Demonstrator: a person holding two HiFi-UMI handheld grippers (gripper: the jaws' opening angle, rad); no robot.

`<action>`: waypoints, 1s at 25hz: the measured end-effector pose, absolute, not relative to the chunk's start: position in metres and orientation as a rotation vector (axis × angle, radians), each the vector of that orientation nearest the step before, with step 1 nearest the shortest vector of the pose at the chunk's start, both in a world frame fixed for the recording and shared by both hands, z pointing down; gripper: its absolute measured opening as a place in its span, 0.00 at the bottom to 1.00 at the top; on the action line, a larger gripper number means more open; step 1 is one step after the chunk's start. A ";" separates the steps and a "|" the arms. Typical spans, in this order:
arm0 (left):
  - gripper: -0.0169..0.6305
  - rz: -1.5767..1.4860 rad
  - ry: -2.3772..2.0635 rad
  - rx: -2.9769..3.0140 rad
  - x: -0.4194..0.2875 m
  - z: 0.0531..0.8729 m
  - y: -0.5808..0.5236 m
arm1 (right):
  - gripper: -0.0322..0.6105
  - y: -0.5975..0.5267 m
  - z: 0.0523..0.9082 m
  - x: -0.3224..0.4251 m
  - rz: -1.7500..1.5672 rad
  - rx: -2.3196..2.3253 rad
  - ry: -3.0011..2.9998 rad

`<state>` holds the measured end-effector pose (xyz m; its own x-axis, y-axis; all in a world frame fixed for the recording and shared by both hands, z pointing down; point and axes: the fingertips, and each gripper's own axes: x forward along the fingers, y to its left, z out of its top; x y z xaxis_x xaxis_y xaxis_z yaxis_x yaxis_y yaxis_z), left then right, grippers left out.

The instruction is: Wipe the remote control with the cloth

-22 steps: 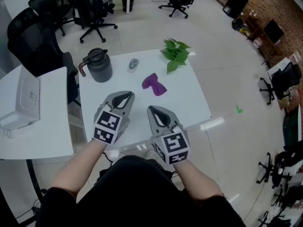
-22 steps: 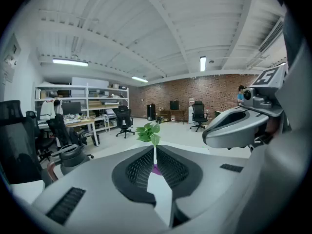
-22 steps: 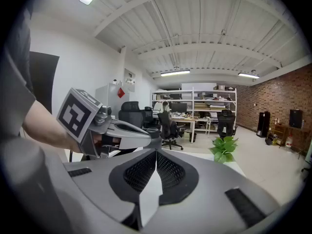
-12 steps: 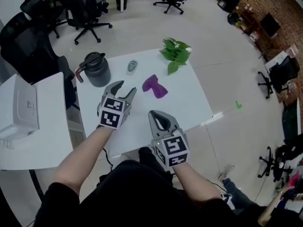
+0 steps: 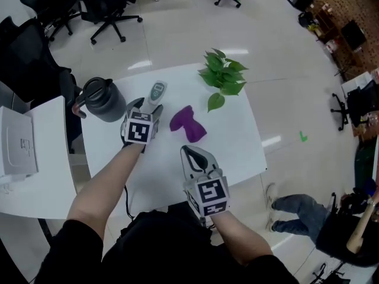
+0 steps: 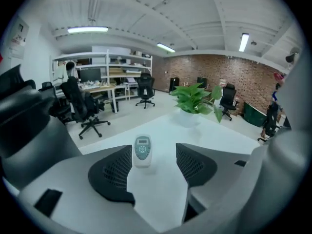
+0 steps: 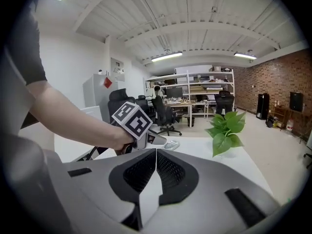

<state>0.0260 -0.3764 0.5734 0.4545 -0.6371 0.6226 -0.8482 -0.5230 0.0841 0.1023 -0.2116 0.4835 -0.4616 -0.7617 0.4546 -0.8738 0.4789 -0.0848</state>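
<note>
A small grey remote control [image 5: 156, 91] lies on the white table [image 5: 237, 147] near its far edge. A crumpled purple cloth [image 5: 188, 123] rests to its right, mid-table. My left gripper [image 5: 148, 104] is open and points at the remote. In the left gripper view the remote [image 6: 142, 150] lies on the table just beyond the fingertips [image 6: 113, 171], closer to the left pad, and nothing presses on it. My right gripper [image 5: 186, 151] hovers nearer the table's front edge, short of the cloth. Its jaws [image 7: 156, 155] are shut on nothing.
A dark grey jug [image 5: 100, 98] stands left of the remote, close to my left gripper. A potted green plant [image 5: 222, 76] sits at the far right corner. A second white table with a white box [image 5: 18, 141] adjoins on the left. Office chairs [image 5: 109, 5] stand beyond.
My left gripper has travelled forward across the table, from beside the right one up to the remote. The right gripper has stayed near the front edge, shut.
</note>
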 end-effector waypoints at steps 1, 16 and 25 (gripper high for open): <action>0.45 0.769 -1.258 2.302 0.027 0.584 -0.386 | 0.08 -0.220 0.487 0.102 0.457 1.360 -2.381; 0.49 0.895 -1.337 2.070 0.023 0.683 -0.457 | 0.08 -0.272 0.544 0.113 0.598 1.239 -2.382; 0.43 0.873 -1.296 2.114 0.037 0.685 -0.459 | 0.08 -0.277 0.548 0.117 0.602 1.240 -2.382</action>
<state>0.0366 -0.4589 0.6849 0.3389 -0.5789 0.7417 -0.9047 -0.4169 0.0880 0.1165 -0.2767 0.5479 -0.5344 -0.6679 0.5180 -0.8338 0.5170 -0.1936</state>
